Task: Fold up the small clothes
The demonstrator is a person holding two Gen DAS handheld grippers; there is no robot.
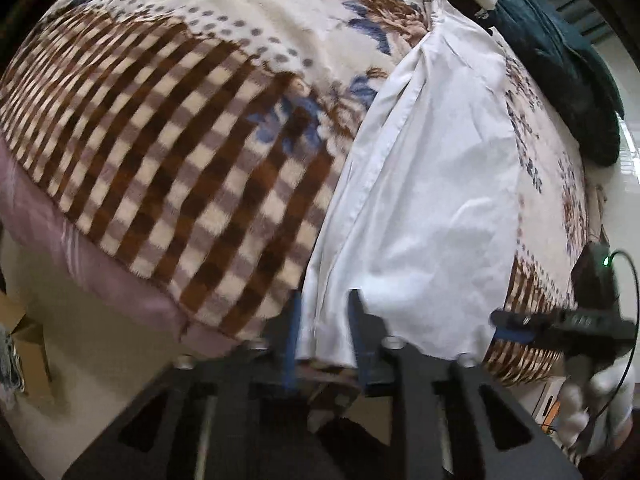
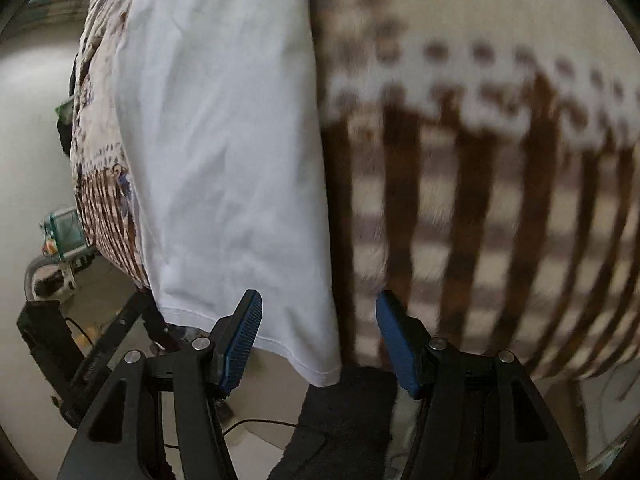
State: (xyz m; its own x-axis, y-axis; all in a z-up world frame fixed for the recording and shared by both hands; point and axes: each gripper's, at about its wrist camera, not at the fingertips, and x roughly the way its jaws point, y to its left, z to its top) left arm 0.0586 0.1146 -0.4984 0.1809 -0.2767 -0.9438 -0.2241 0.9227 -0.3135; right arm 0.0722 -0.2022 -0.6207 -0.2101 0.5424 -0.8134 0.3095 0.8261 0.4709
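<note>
- Left claw (image 1: 325, 312): blue fingers narrowly apart, white garment (image 1: 420, 208) hem bunched between them; whether the pads press it, can't tell.
- Right claw (image 2: 318, 320): jaws wide apart, gripping nothing; garment's hem corner hangs in the gap.
- Garment spreads ahead of both claws over checked blanket (image 1: 168, 152) on the bed.
- Dark cloth (image 2: 344, 420) beneath right claw.

Garment (image 1: 432, 200) lay lengthwise on blanket (image 1: 180, 140), hem overhanging the blanket's near edge, bundle of cloth (image 1: 568, 72) at its far right corner, cardboard box (image 1: 28, 344) on floor below left edge.
</note>
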